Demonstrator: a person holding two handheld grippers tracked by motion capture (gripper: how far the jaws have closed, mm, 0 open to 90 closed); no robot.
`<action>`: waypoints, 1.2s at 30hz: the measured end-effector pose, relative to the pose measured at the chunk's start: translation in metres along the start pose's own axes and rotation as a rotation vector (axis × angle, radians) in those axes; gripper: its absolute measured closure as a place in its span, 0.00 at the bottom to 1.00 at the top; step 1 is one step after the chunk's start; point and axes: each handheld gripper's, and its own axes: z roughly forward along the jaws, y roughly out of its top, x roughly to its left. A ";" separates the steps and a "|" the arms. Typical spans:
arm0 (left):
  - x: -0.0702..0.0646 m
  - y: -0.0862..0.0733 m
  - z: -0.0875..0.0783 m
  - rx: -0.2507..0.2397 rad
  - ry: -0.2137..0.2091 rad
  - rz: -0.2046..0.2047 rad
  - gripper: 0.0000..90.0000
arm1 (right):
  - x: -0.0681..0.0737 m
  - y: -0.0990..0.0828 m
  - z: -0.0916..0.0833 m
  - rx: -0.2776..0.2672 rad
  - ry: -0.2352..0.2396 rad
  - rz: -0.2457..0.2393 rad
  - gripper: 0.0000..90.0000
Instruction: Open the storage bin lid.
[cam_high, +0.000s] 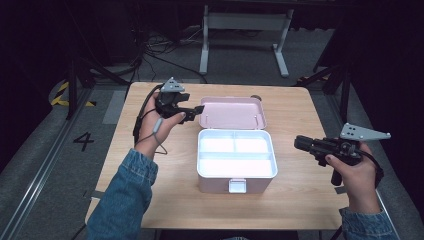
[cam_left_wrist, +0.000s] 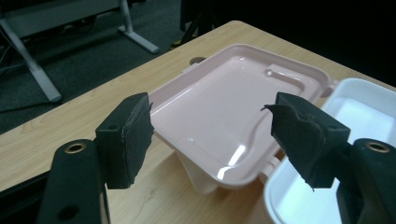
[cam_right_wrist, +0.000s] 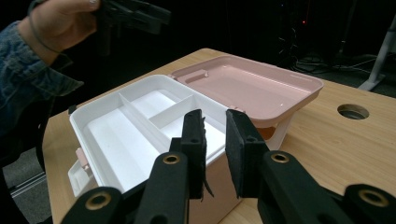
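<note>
Dark room, grey floor, cables and white frame legs behind wooden table (cam_high: 300, 200). Painted "4" (cam_high: 83, 141) on floor left of table.

Pink box (cam_high: 236, 177) at tabletop centre, lid (cam_high: 233, 113) thrown back toward far edge, white tray (cam_high: 236, 152) in three compartments, latch at near side.

Left gripper (cam_high: 200, 108) raised by lid's left corner; jaws wide, nothing between.

Right gripper (cam_high: 300, 142) near right edge, apart from box; jaws narrow, nothing gripped.

Right gripper view: round hole (cam_right_wrist: 352, 111) in tabletop beyond lid.
</note>
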 end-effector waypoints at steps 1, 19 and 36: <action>-0.002 -0.002 -0.009 0.001 -0.004 0.012 0.33 | -0.001 0.001 0.001 -0.002 -0.002 -0.001 0.86; -0.008 -0.038 -0.088 0.044 0.058 0.047 0.30 | -0.025 0.009 0.003 0.005 -0.083 0.021 0.70; 0.006 -0.099 -0.109 0.235 0.212 -0.058 0.30 | -0.045 -0.005 -0.002 0.147 -0.248 0.070 0.60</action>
